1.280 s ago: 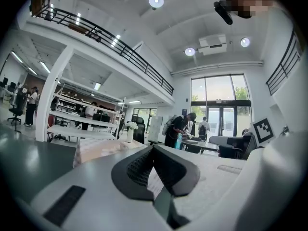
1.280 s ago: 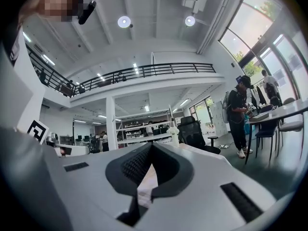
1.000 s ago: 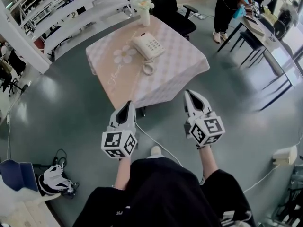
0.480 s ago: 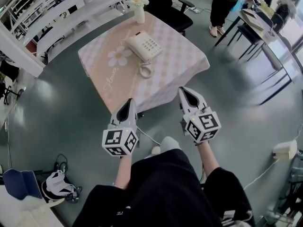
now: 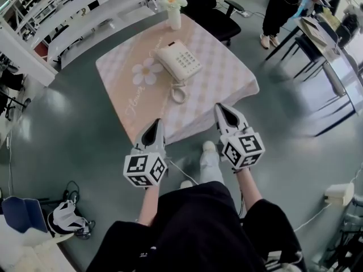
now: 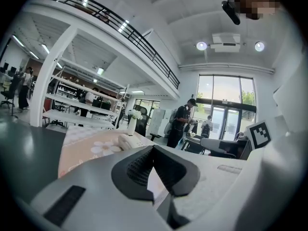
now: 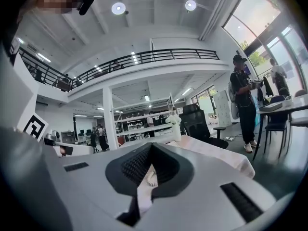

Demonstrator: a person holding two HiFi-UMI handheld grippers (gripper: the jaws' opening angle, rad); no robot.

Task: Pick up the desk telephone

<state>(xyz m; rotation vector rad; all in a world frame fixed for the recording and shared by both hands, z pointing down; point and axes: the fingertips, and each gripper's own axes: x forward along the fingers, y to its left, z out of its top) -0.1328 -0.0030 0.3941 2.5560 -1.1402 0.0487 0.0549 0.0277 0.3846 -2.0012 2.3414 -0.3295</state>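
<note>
Telephone (image 5: 178, 61) sits on the checked table (image 5: 227, 81), well ahead of both grippers. Left gripper (image 5: 156, 123) and right gripper (image 5: 221, 111) both have jaws pressed together with nothing between them, and both are short of the table edge. Risk: arriving with the jaws closed would shove the phone. The coiled cord (image 5: 178, 92), between phone and grippers, could snag and drag the handset off.

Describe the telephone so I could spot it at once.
Find the table with the pink checked cloth on the grey floor. Near its centre sits the cream telephone. Unlike the tall flower vase behind it, it lies low, with a keypad and curly cord.
</note>
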